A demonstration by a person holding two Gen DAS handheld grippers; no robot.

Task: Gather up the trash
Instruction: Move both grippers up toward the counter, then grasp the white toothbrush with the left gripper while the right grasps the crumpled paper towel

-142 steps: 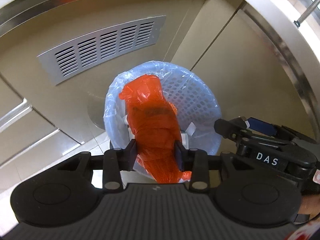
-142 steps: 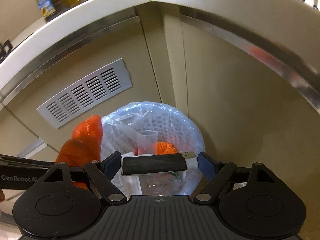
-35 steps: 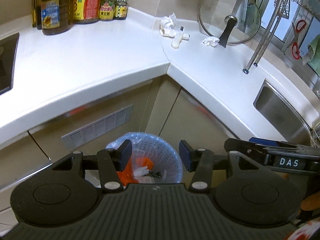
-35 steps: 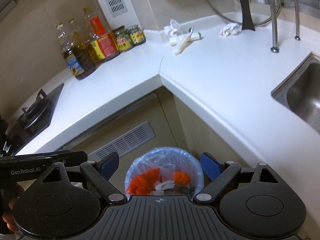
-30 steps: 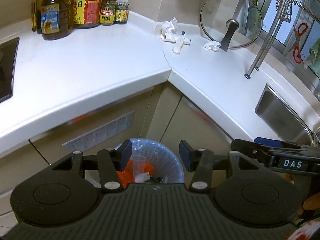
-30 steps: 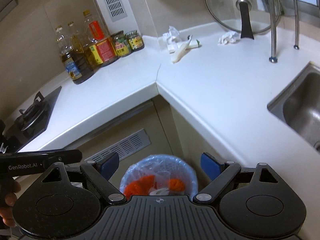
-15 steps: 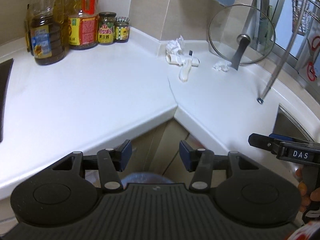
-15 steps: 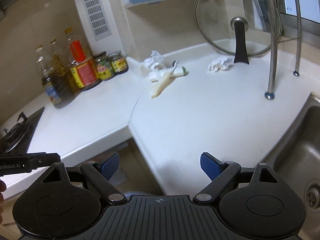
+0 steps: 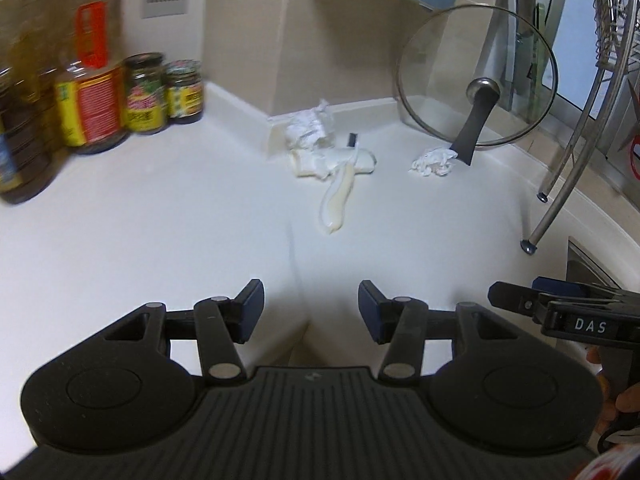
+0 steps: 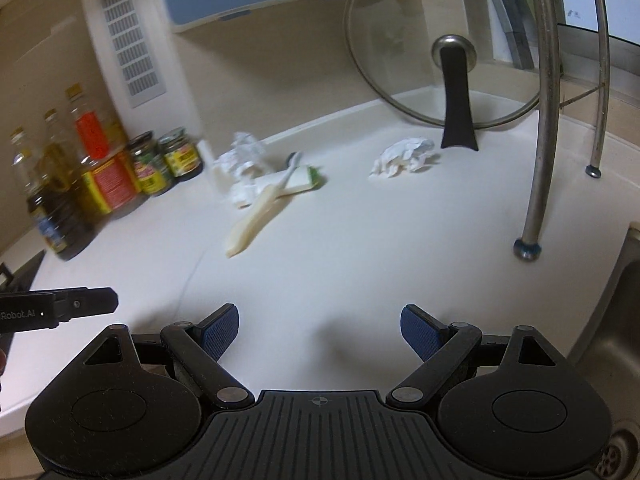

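Counter: the white corner countertop [image 9: 168,216] fills both views, and every place below is given from the glass pot lid [image 10: 436,56] that leans against the back wall.
Sink: the steel basin [image 10: 616,320] lies near the camera side of the lid, past the rack leg [image 10: 538,152], at the right edge of the right wrist view.
Bottles and jars: the oil bottles and jars [image 9: 120,100] stand in a row well to the left of the lid; these are not trash.
Trash, main heap: the crumpled tissue with wrapper scraps [image 9: 310,128] sits in the counter's corner, left of the lid, and the pale toothbrush-like stick [image 10: 260,208] lies across the scraps, handle toward the camera.
Trash, small piece: the wadded tissue [image 10: 404,156] lies just beside the foot of the lid's black handle, apart from the main heap.
Left gripper: the left gripper [image 9: 311,308] is empty, jaws partly apart, over bare counter well short of the heap.
Right gripper: the right gripper [image 10: 319,332] is empty, jaws spread wide, also over bare counter, well short of the wadded tissue.
Step in hand: by my reading, the approach to the next pickup; nothing is gripped yet.
Next move: probably each gripper goes forward and down to its nearer piece, the left to the stick or heap, the right to the wadded tissue. The stick lies flat, so the pads would need to straddle it crosswise. The tissue should crush easily, but it sits close to the lid's handle.
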